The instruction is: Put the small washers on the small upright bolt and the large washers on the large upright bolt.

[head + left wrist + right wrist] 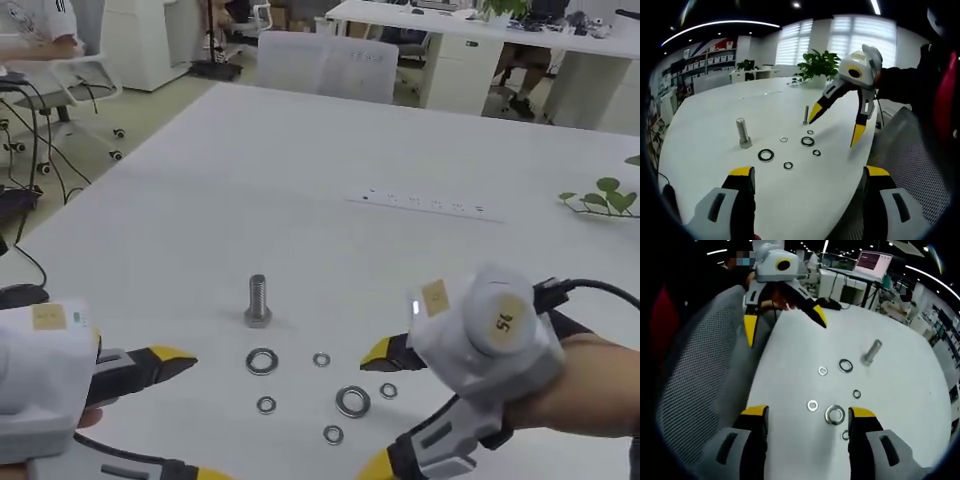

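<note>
Hovering low over the white tabletop (300,180), the white-bodied right gripper (808,413) has its yellow-tipped black jaws spread wide and empty. A large silver steel washer (834,414) lies flat between them, closer to one jaw than the other and touching neither. It sits on the person's side of the large upright bolt (258,300), a grey threaded steel bolt standing on its head. The matching left gripper (809,172) also has its jaws parted with nothing in them, well short of the washers. A second large washer (262,361), darker, lies just in front of that bolt, and four small silver washers (321,360) are scattered around the two large ones. No washer appears to be on either bolt, so this looks like the first pick-up. The next move calls for lowering the right jaws to the table, pinching the thin ring by its rim, then carrying it over the large bolt's shank. The small upright bolt (806,115), slim and grey, stands beyond the washers from the large one.
</note>
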Motion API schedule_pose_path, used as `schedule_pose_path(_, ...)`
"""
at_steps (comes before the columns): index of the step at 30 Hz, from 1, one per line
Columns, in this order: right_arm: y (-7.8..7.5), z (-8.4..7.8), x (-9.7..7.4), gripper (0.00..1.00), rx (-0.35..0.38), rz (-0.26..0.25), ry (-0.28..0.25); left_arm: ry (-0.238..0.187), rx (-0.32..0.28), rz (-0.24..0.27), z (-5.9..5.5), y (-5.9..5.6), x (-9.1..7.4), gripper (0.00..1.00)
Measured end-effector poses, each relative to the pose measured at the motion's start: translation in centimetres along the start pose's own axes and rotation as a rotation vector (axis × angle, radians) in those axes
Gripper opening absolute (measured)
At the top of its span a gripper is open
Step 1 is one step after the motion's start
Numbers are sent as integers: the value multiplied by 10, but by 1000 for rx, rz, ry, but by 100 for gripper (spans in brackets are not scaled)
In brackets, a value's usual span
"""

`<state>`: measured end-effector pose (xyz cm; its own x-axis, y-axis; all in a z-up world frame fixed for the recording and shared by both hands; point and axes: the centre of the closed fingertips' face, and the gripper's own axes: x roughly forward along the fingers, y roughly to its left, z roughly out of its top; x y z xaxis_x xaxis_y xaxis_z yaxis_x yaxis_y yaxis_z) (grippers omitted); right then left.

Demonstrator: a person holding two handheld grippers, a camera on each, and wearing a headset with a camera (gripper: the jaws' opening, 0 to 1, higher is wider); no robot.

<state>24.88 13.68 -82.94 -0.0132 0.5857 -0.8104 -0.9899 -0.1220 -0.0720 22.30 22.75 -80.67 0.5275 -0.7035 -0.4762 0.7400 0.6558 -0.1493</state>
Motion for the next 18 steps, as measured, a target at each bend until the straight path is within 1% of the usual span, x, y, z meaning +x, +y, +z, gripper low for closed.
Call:
schedule_pose_path(6,-2,2,3,63,-17,16,15,8,10,-7,0,-1,0,89)
schedule_pose_path(12,-2,0,9,60,-40,41,48,11,20,-13,2,-1,2,89)
schedule_pose_path(18,0,3,15,54,-46,69,65,16,28,-21,2,-2,3,88)
